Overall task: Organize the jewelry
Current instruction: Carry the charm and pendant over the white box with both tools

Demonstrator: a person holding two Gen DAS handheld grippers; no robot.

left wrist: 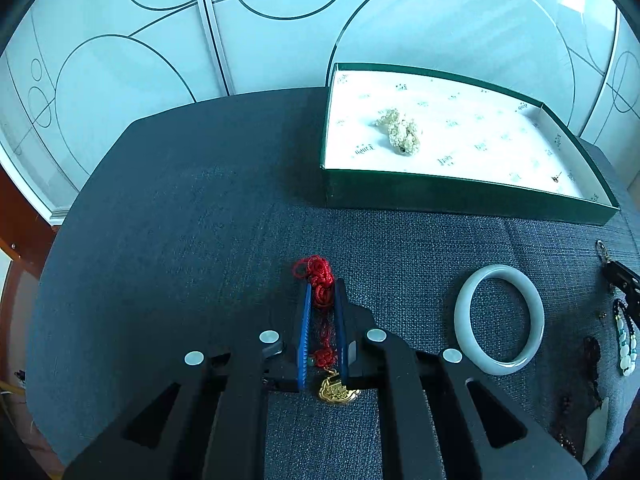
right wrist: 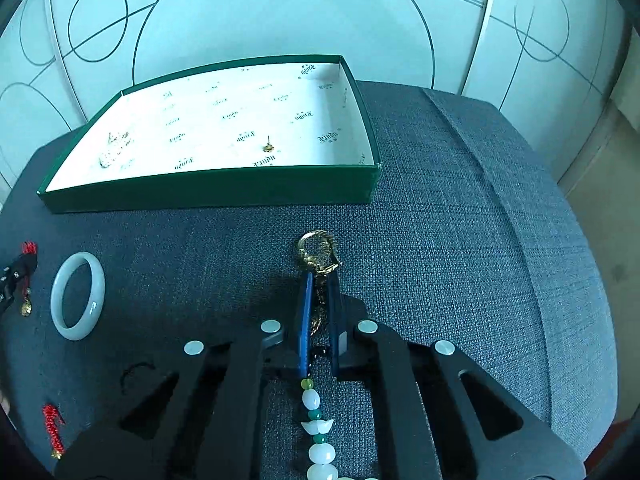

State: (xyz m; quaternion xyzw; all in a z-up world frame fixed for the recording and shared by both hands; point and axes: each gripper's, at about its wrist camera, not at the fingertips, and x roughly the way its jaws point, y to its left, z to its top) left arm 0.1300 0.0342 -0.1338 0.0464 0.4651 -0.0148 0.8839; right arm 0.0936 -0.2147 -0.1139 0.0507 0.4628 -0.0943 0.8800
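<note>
My left hand-held gripper (left wrist: pixel 323 300) is clamped on a red knotted cord (left wrist: pixel 320 284) with a gold pendant (left wrist: pixel 338 390). My right hand-held gripper (right wrist: pixel 320 292) pinches a gold clasp (right wrist: pixel 318 254) trailing white-and-green beads (right wrist: pixel 318 432), near the green box (right wrist: pixel 208 194).

The box (right wrist: pixel 208 196) is dark green outside, white with green print inside; at nine o'clock, a pale bangle (right wrist: pixel 78 296).

1. Bead string (right wrist: pixel 318 432): runs off right wrist view's bottom edge; length unknown.
2. Gold piece (right wrist: pixel 320 280): mid-part hidden between the right gripper (right wrist: pixel 320 280) pads.
3. Red cord (left wrist: pixel 322 300): partly hidden inside the left gripper (left wrist: pixel 323 290).
4. Dark items (left wrist: pixel 592 360) at left view's right edge: too dim to identify.
5. Small pin (right wrist: pixel 267 145) in box (right wrist: pixel 208 192): too small to name.
</note>
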